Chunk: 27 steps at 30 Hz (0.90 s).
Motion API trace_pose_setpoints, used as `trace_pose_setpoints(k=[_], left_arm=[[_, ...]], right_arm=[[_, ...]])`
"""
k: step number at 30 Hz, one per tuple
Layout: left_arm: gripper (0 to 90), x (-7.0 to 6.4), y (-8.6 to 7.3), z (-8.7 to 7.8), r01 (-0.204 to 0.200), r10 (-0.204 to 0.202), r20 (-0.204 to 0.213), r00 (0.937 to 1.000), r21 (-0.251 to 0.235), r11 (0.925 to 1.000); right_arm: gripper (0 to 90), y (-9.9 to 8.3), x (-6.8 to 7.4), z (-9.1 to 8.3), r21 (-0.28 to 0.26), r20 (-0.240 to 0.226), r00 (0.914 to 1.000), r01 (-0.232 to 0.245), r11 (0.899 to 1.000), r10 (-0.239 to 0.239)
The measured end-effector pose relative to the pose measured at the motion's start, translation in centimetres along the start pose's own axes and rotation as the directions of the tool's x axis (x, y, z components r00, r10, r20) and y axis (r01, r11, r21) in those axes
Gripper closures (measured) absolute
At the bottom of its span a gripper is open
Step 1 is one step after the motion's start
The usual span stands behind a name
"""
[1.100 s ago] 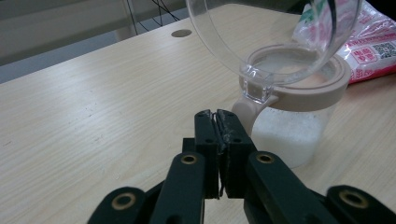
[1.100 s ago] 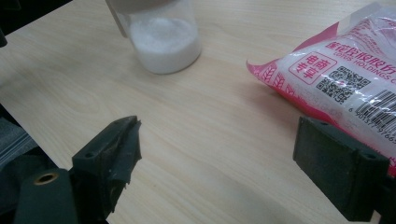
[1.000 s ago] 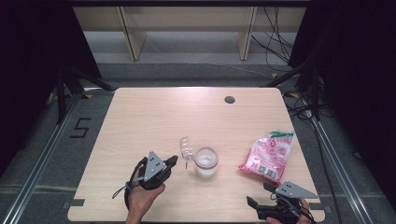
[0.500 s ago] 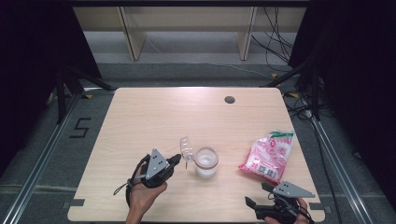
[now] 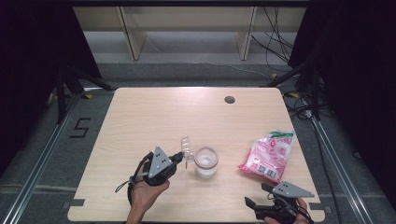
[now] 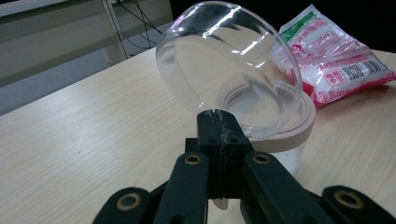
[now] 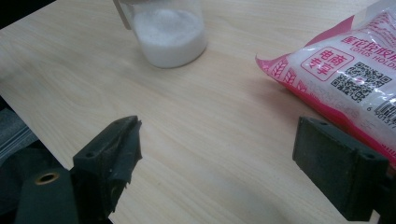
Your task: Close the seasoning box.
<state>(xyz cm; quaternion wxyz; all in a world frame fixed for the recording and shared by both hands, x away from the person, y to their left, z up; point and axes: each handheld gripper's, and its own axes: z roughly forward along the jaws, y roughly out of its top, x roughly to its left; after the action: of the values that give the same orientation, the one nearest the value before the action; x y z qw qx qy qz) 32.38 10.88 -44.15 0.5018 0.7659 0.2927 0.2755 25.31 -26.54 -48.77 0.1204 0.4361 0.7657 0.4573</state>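
Observation:
A clear jar (image 5: 206,163) with white grains in its bottom (image 7: 169,31) stands near the table's front middle. Its domed clear lid (image 5: 187,147) (image 6: 229,74) is hinged up and leans to the left of the pale rim (image 6: 299,126). My left gripper (image 5: 180,157) (image 6: 218,128) is shut on the lid's edge tab, just left of the jar. A pink and white bag (image 5: 270,156) (image 7: 355,70) lies flat to the jar's right. My right gripper (image 5: 258,198) (image 7: 233,163) is open near the front edge, below the bag, with nothing between its jaws.
A round dark grommet hole (image 5: 229,99) sits at the back of the light wood table (image 5: 154,121). Pale shelving legs (image 5: 128,28) and cables (image 5: 275,28) lie on the floor beyond. Metal rails (image 5: 42,158) run along both sides.
The left gripper has shifted a little to the right towards the jar, and the lid has tipped slightly with it. The right gripper has barely moved.

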Motion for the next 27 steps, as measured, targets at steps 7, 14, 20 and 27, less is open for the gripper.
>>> trace_pose_setpoints(k=[7, 14, 20, 27], left_arm=[[89.1, -0.2, 0.2, 0.1, -0.005, 0.005, 0.005, 1.0, -0.007, 1.0], [88.8, -0.4, 0.3, 0.2, -0.007, 0.007, 0.007, 1.0, -0.006, 1.0], [88.4, -0.9, 0.4, 0.4, 0.016, -0.016, 0.019, 0.9997, -0.003, 0.9999], [87.8, -1.4, 0.7, 1.0, -0.02, 0.021, 0.03, 0.9993, -0.011, 0.9997]], right_arm=[[16.1, 0.0, -0.1, 0.1, -0.003, 0.001, 0.9999, 0.016, 1.0, -0.016], [16.1, 0.0, -0.1, 0.1, -0.004, 0.013, 0.9993, 0.035, 0.999, -0.035], [16.2, -0.1, 0.2, 0.0, 0.029, 0.01, 0.9999, -0.013, 0.999, 0.012], [16.2, -0.1, 0.0, 0.1, 0.013, 0.015, 0.9995, 0.029, 1.0, -0.029]])
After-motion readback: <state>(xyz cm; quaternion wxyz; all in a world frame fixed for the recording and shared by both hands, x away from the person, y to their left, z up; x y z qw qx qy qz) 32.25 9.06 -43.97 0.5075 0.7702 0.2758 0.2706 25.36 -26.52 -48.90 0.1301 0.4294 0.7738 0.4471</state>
